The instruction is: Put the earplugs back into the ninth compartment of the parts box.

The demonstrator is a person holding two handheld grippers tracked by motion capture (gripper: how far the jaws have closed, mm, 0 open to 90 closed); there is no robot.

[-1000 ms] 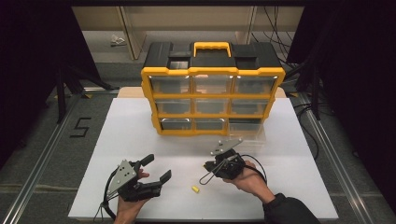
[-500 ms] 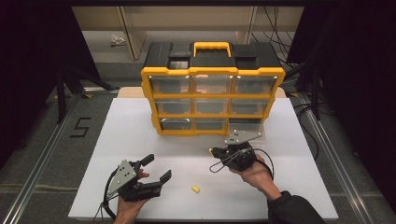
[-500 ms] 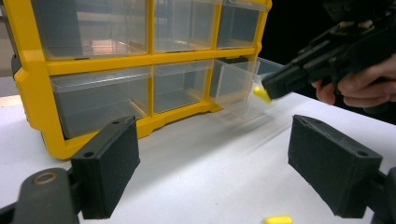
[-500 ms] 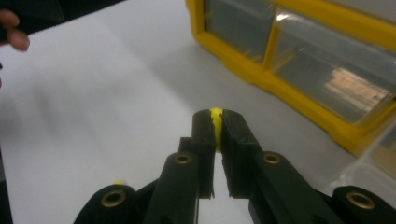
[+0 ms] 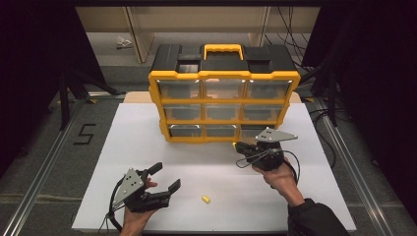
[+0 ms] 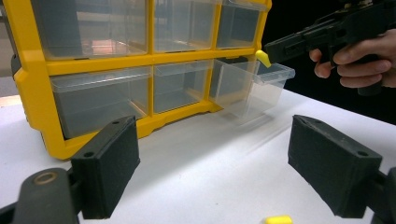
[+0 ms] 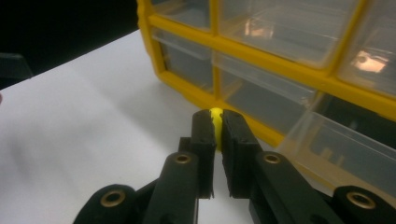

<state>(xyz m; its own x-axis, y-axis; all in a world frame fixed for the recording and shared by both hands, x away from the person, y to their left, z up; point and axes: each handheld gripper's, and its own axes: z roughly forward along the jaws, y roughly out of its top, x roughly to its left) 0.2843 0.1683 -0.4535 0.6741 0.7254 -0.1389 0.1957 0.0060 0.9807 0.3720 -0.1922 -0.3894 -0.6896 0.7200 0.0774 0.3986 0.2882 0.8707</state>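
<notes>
Over pulled-out drawer (image 6: 254,86), empty: right claw (image 7: 215,122) pinches yellow piece (image 7: 215,115), mostly hidden; left claw (image 5: 163,177) open.

Small yellow piece (image 7: 215,115) pinched upright above pulled-out clear drawer (image 6: 261,88), second yellow piece (image 5: 206,199) lying on table
</notes>
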